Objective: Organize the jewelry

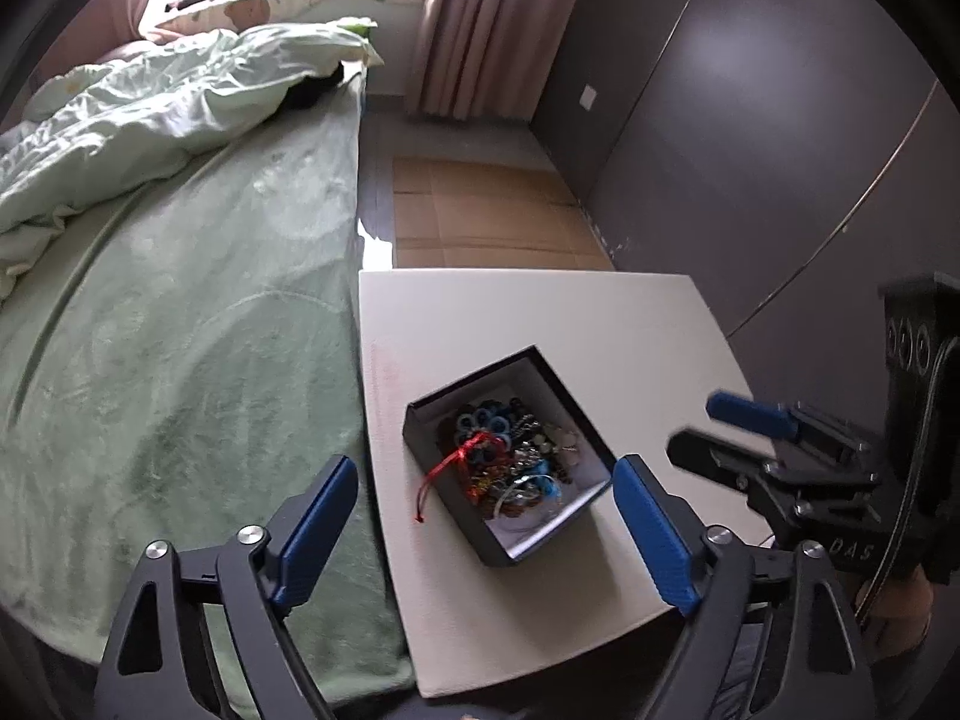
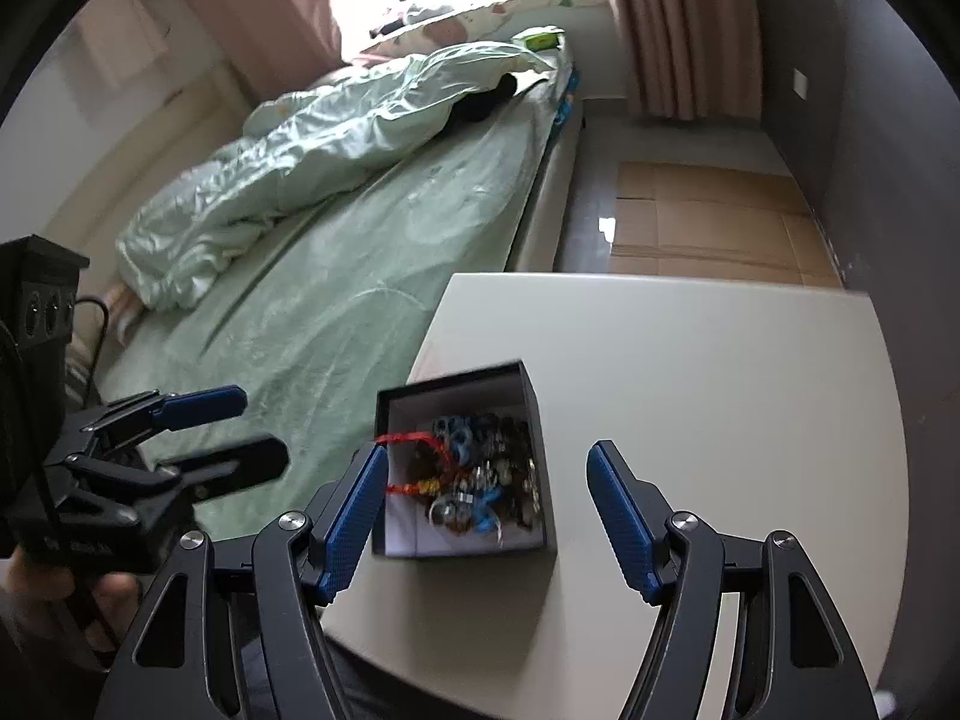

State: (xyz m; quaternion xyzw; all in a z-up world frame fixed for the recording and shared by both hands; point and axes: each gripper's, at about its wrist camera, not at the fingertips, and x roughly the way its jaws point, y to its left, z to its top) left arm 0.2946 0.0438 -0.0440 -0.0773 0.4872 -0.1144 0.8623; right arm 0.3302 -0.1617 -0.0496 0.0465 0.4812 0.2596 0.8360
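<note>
A black open box [image 1: 591,516] with a white inside stands on a white table [image 1: 540,312]. It holds a tangled heap of jewelry [image 1: 510,456]: beads, chains, blue rings. A red cord [image 1: 447,468] hangs over its left wall. My left gripper [image 1: 486,498] is open and empty, hovering above the box's near side. My right gripper [image 2: 486,480] is open and empty, just above the same box [image 2: 543,480] and its jewelry [image 2: 480,468]. Each gripper also shows in the other's view: the right one [image 1: 720,432] and the left one [image 2: 252,426].
A bed with a green sheet [image 1: 180,330] and a crumpled quilt [image 1: 150,108] runs along the table's left edge. Flattened cardboard [image 1: 492,210] lies on the floor beyond the table. A grey wardrobe wall [image 1: 750,120] stands on the right.
</note>
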